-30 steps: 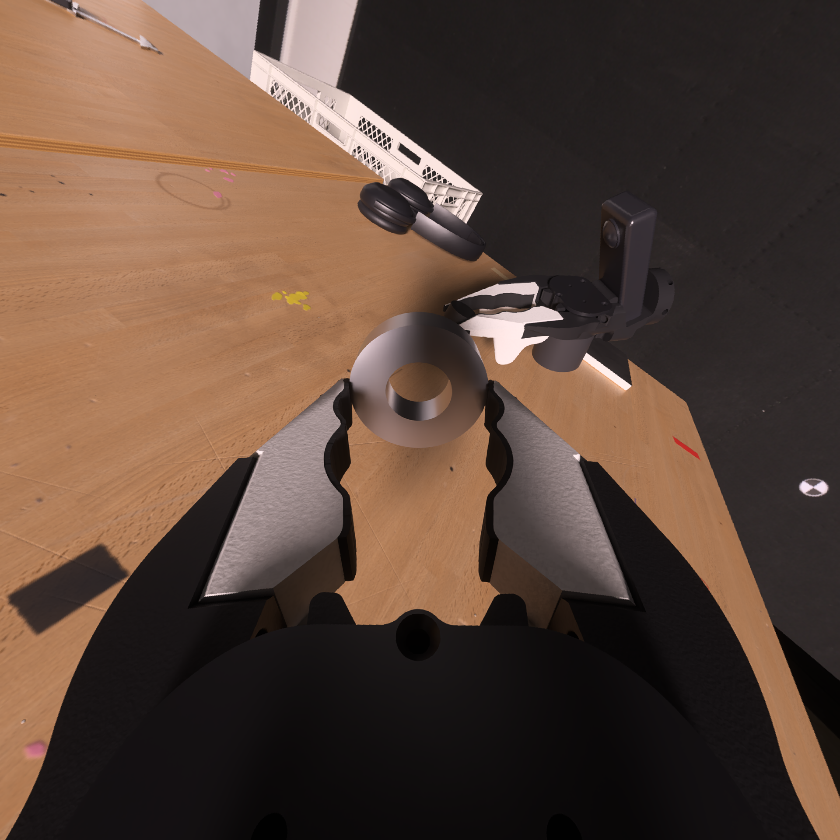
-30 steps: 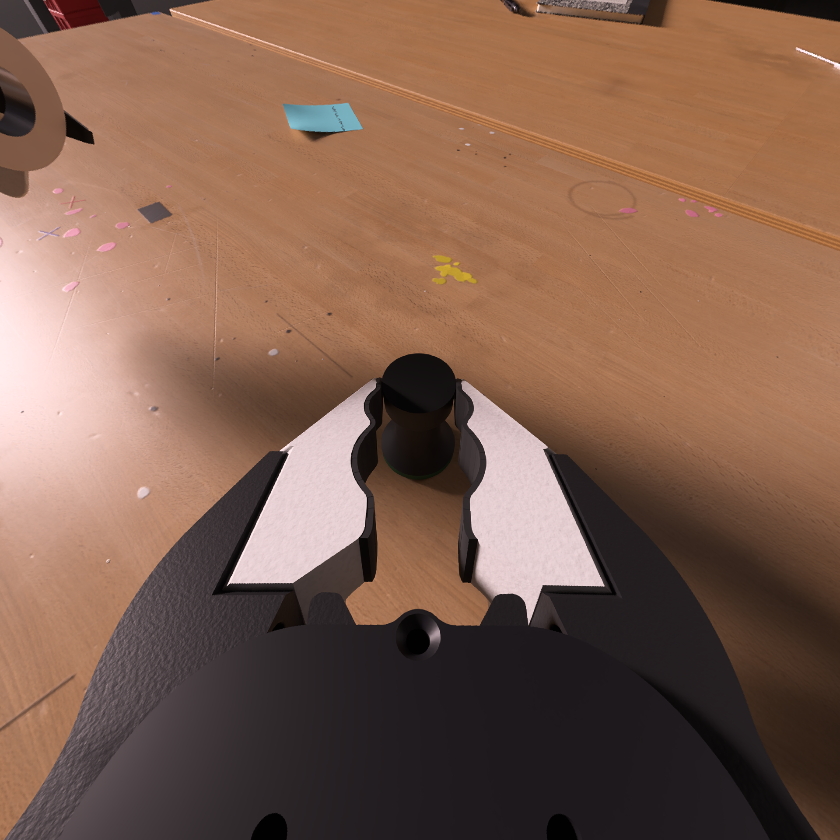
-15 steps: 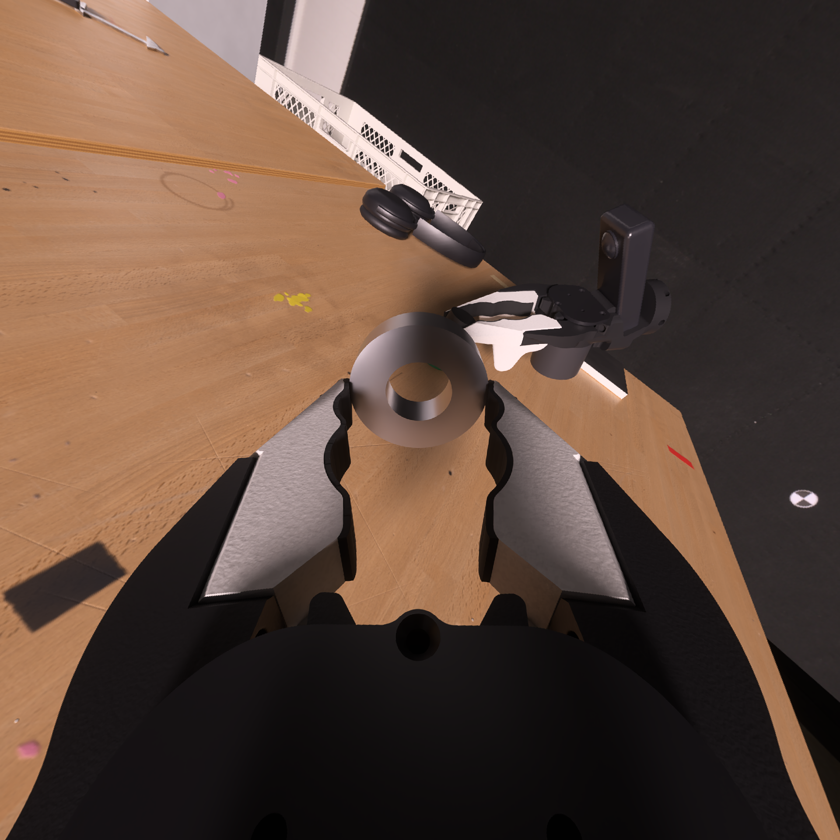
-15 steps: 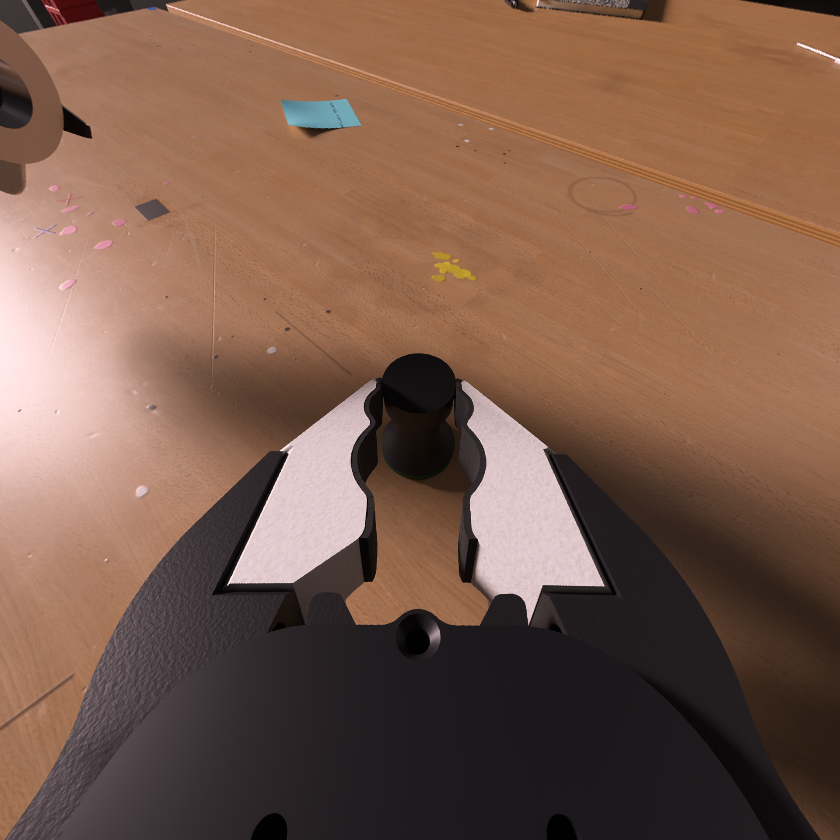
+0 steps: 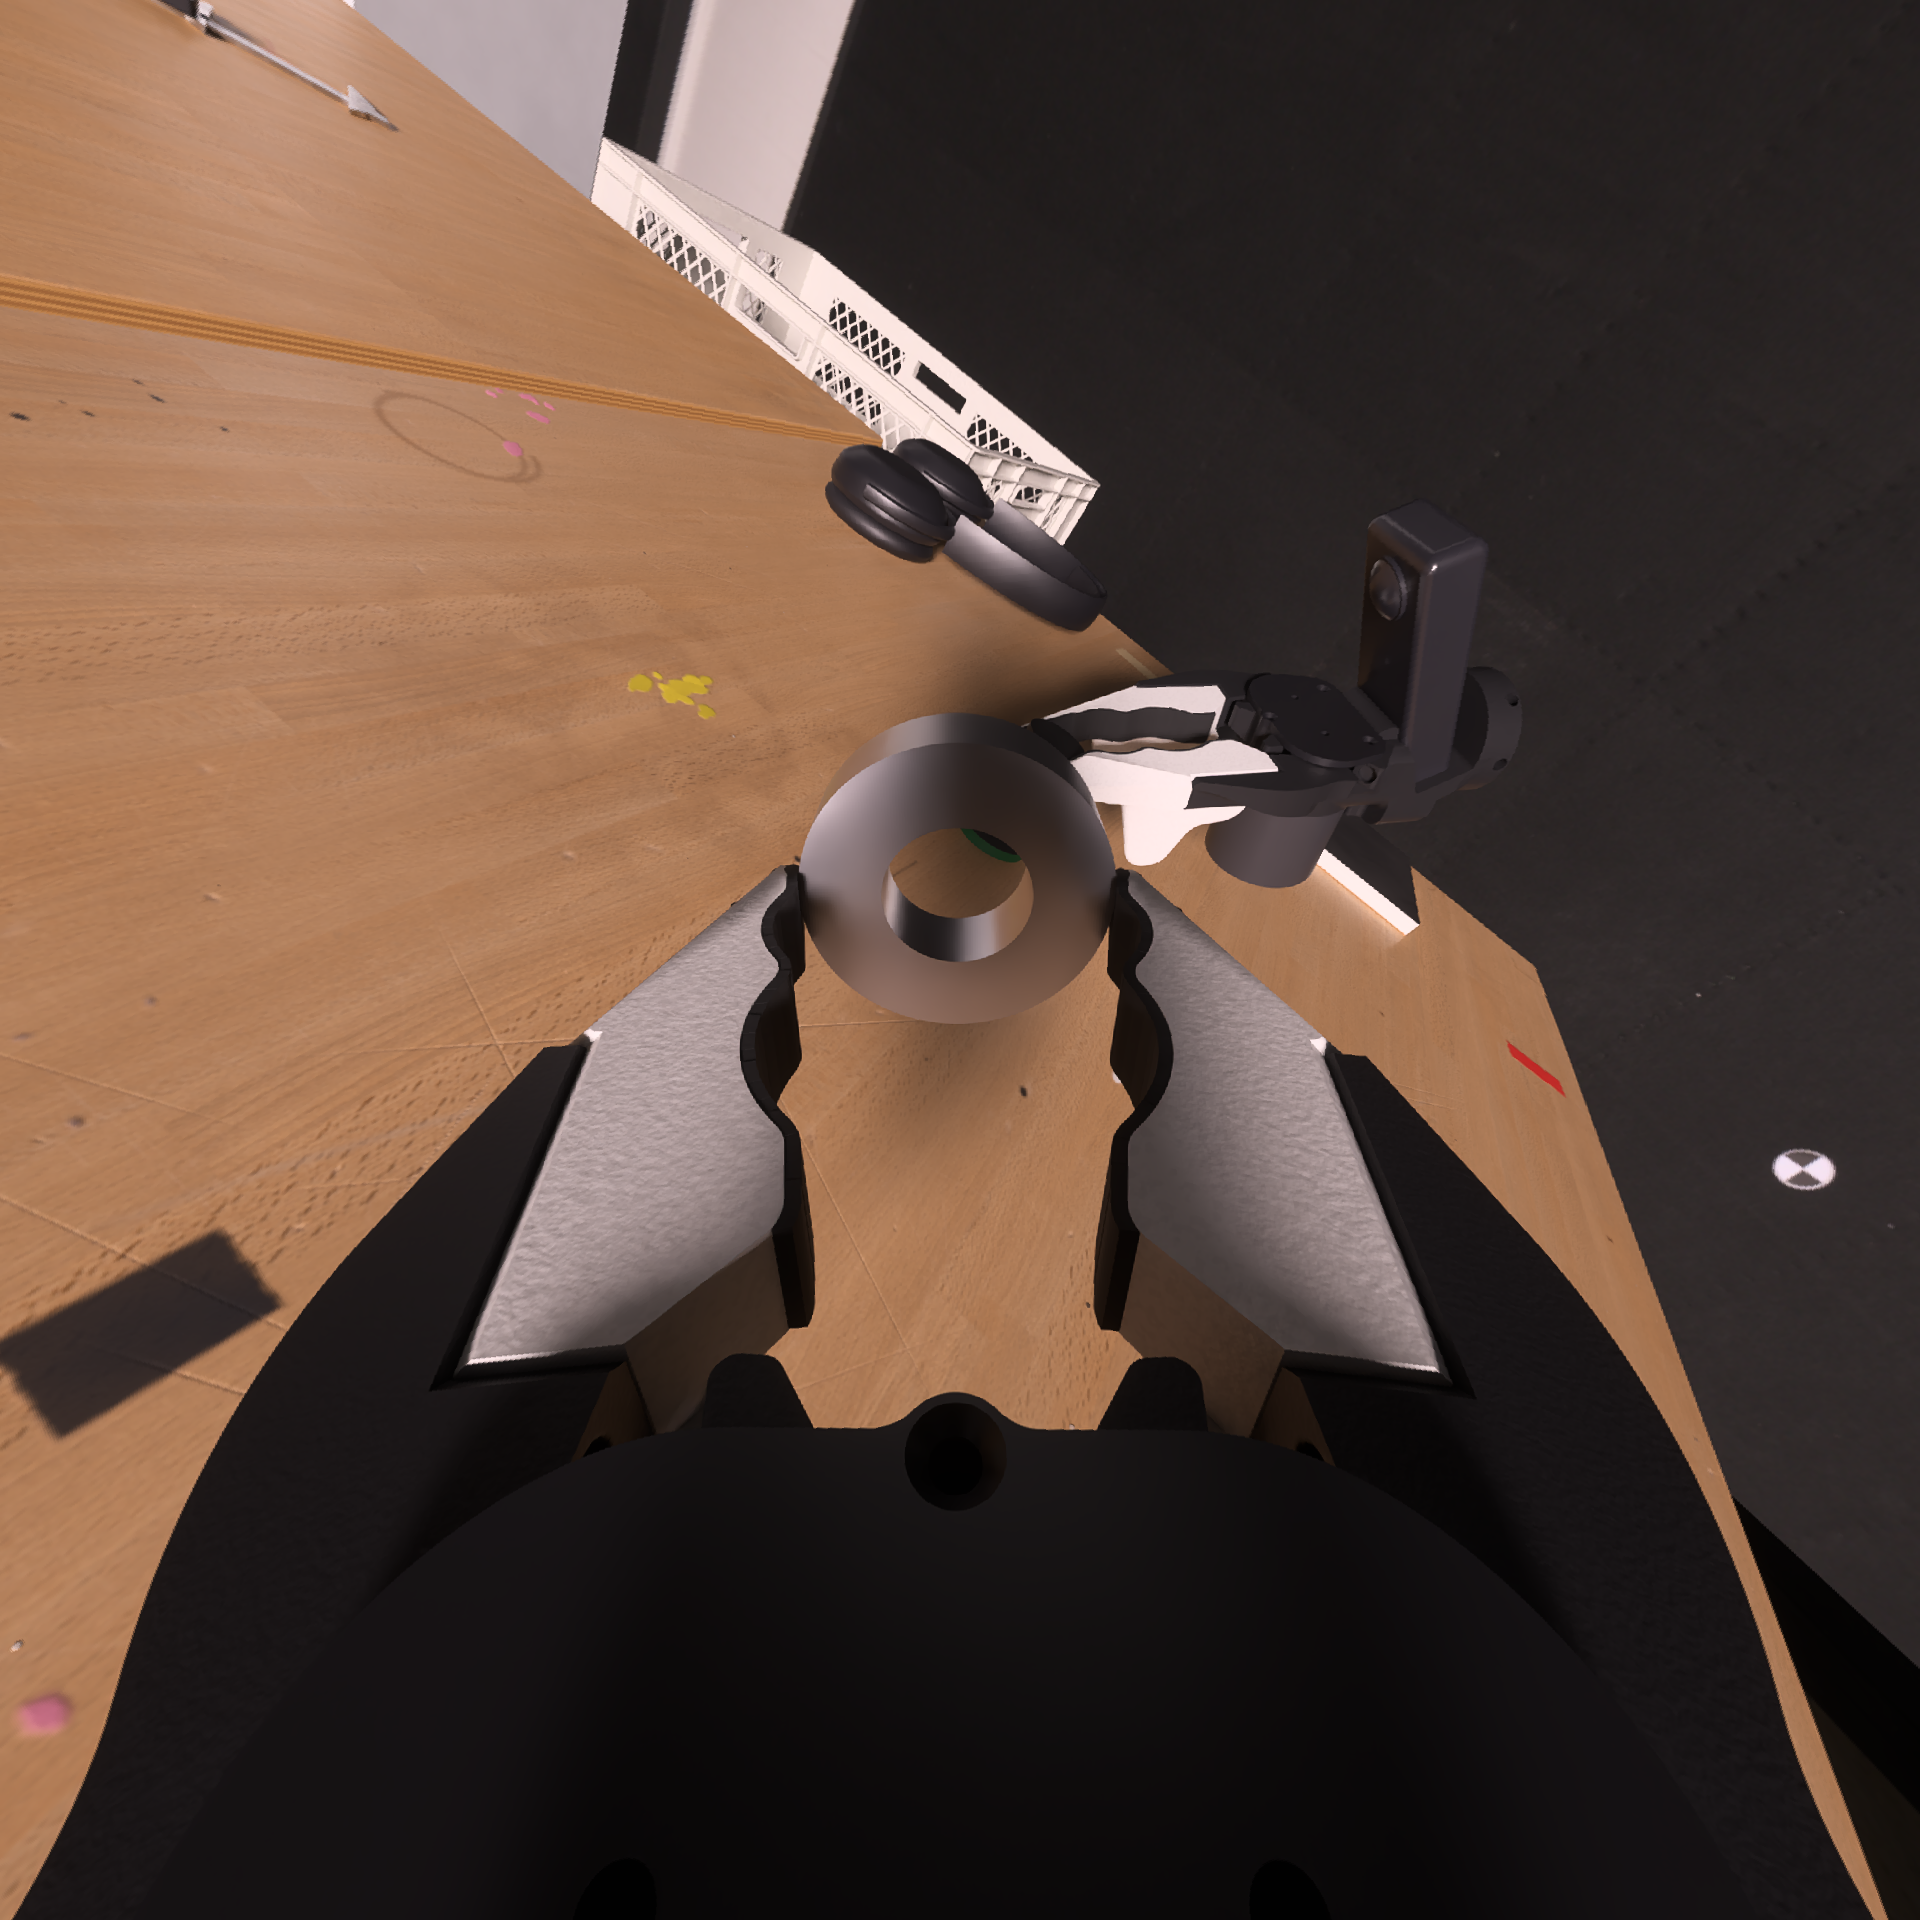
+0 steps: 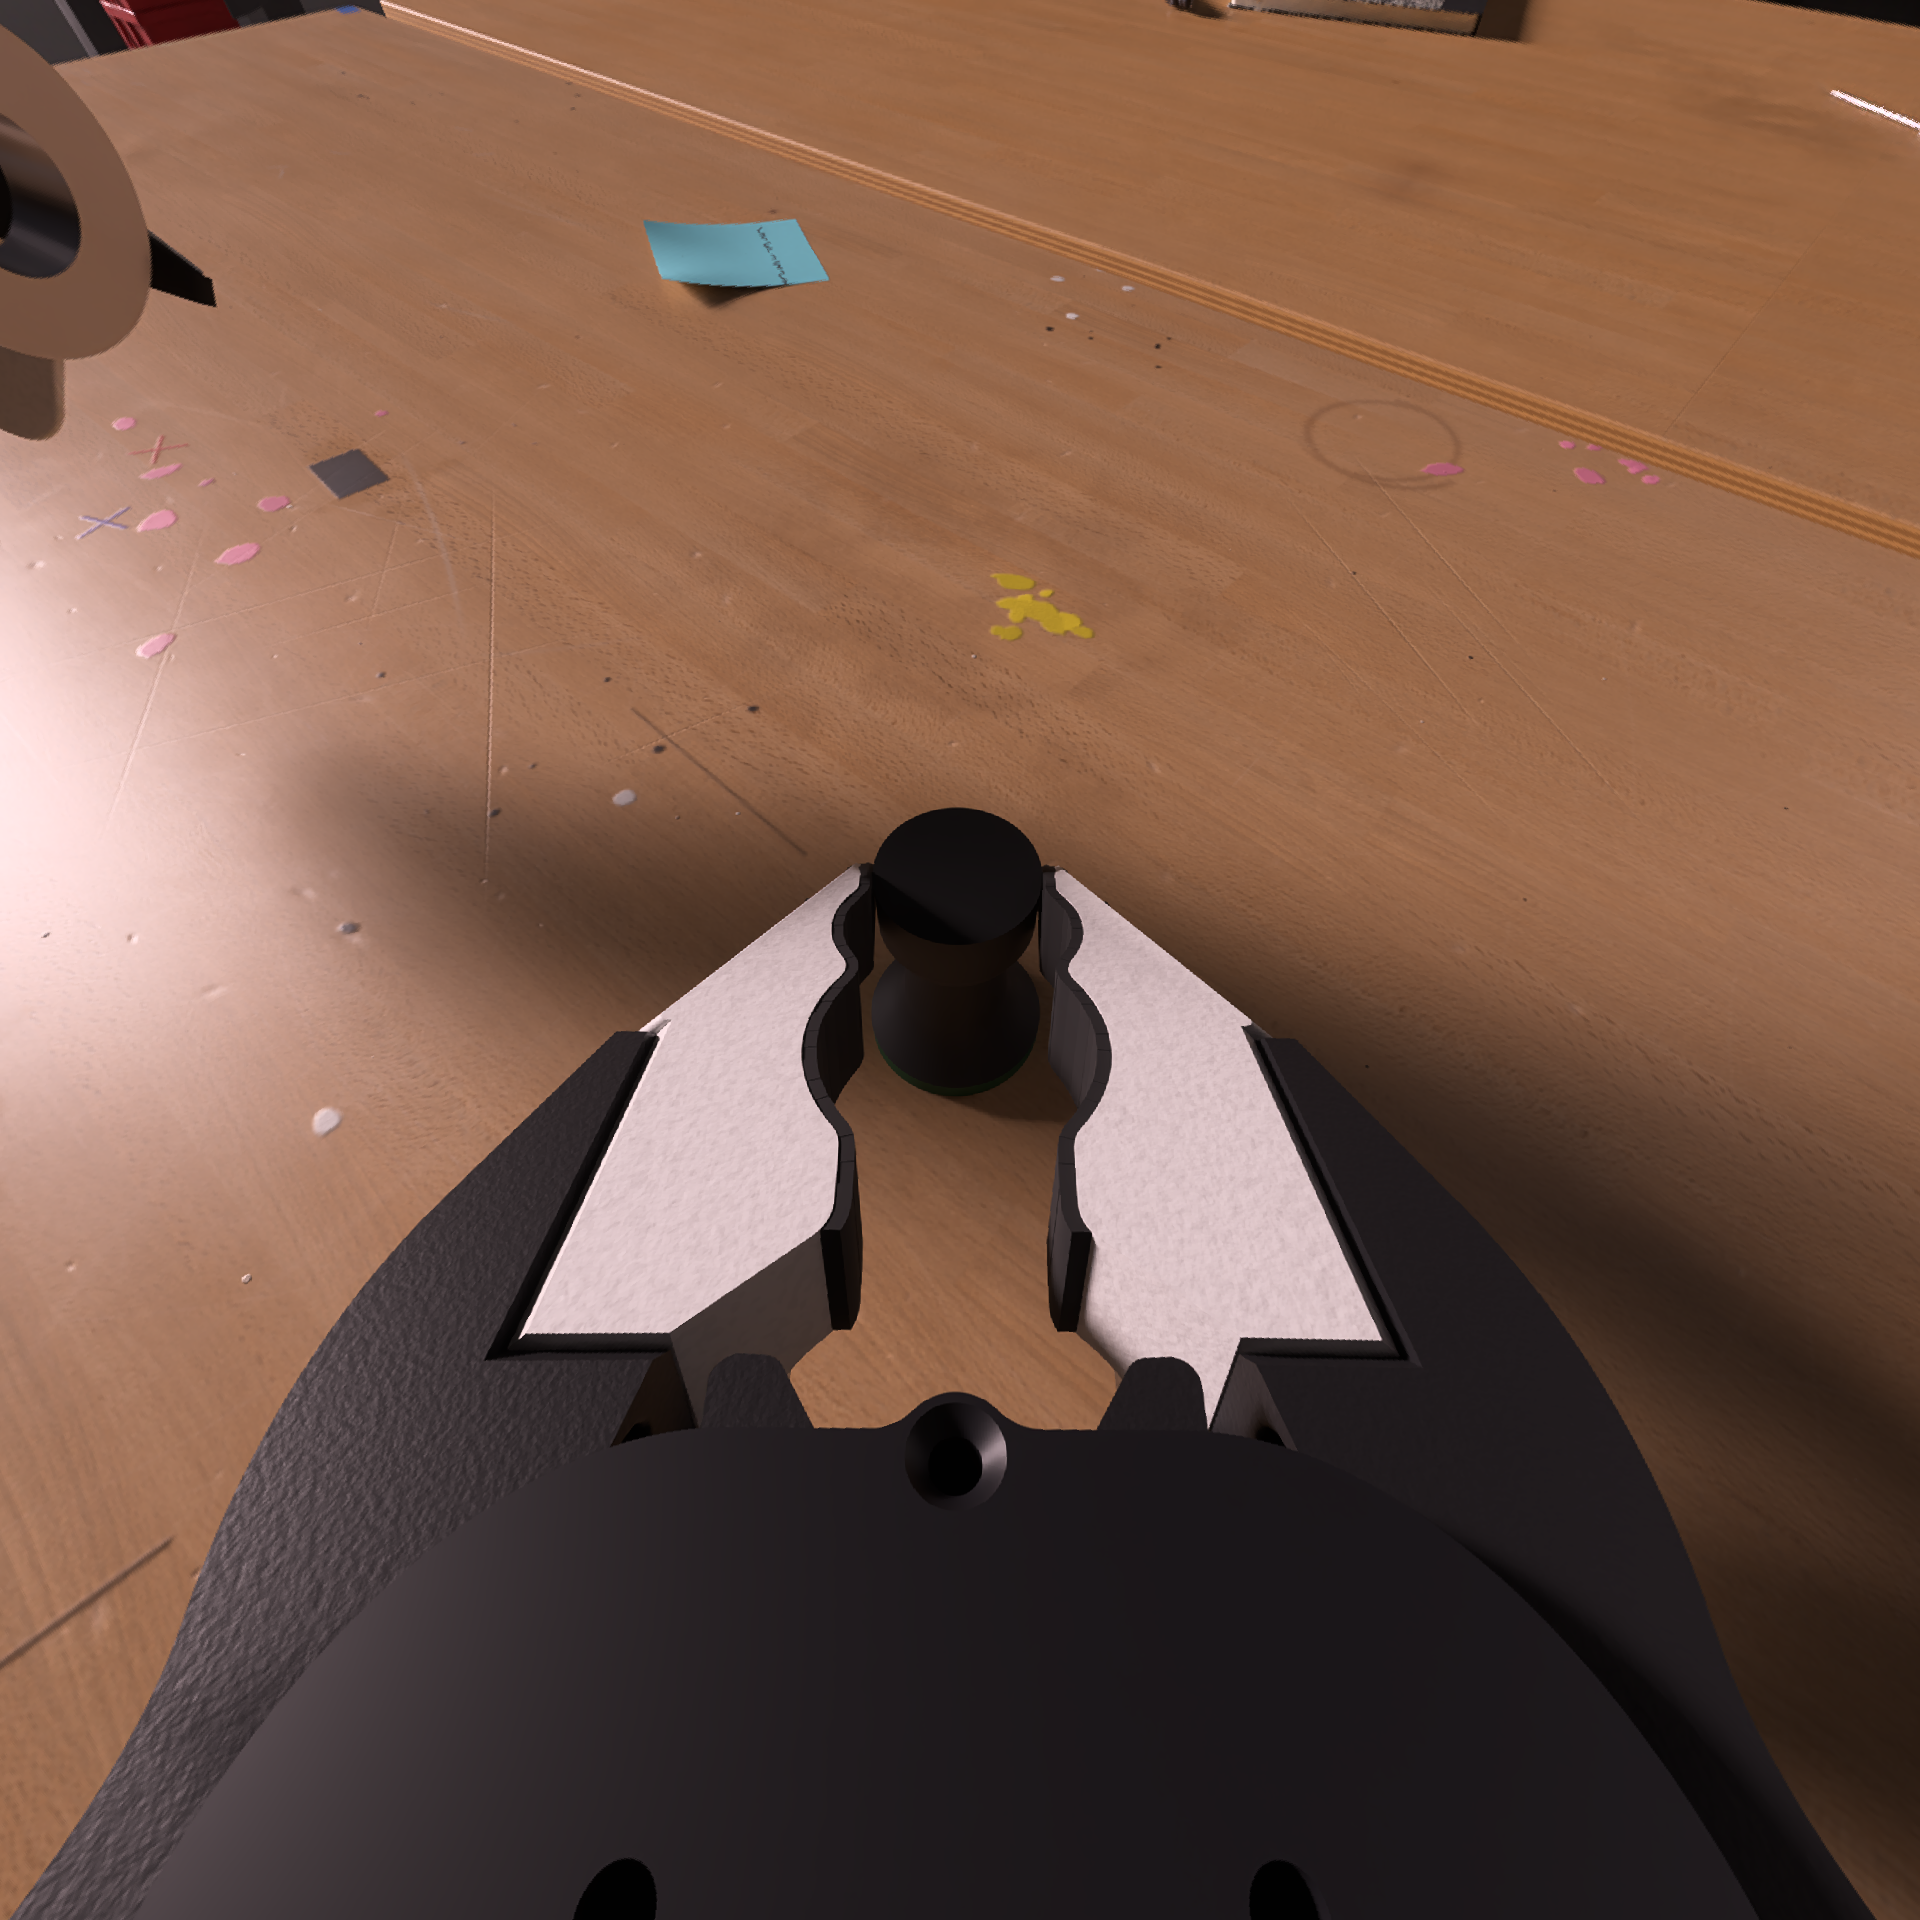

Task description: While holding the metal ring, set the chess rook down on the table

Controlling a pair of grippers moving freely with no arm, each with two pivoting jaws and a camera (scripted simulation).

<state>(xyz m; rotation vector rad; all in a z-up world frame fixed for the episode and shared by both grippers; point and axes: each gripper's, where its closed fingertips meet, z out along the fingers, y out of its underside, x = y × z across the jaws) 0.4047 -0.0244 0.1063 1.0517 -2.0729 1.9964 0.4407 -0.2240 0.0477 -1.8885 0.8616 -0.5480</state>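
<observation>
My left gripper (image 5: pixel 956 894) is shut on the grey metal ring (image 5: pixel 847 914), held on edge above the wooden table (image 5: pixel 416 831) with its hole facing the camera. The ring also shows at the top left of the right wrist view (image 6: pixel 94 239). My right gripper (image 6: pixel 956 883) is shut on the head of the black chess rook (image 6: pixel 956 935). The rook is upright, its base at or just above the table (image 6: pixel 1351 831); I cannot tell whether it touches. In the left wrist view the right gripper (image 5: pixel 1101 743) sits just behind the ring, near the table's edge.
Black headphones (image 5: pixel 935 509) lie by the table's edge, with a white crate (image 5: pixel 831 322) beyond them. A blue sticky note (image 6: pixel 732 251) and a small grey square (image 6: pixel 349 473) lie farther out on the table. Dark floor lies past the edge.
My right gripper has sunk slightly toward the table with the rook. My left gripper holds the ring almost still.
</observation>
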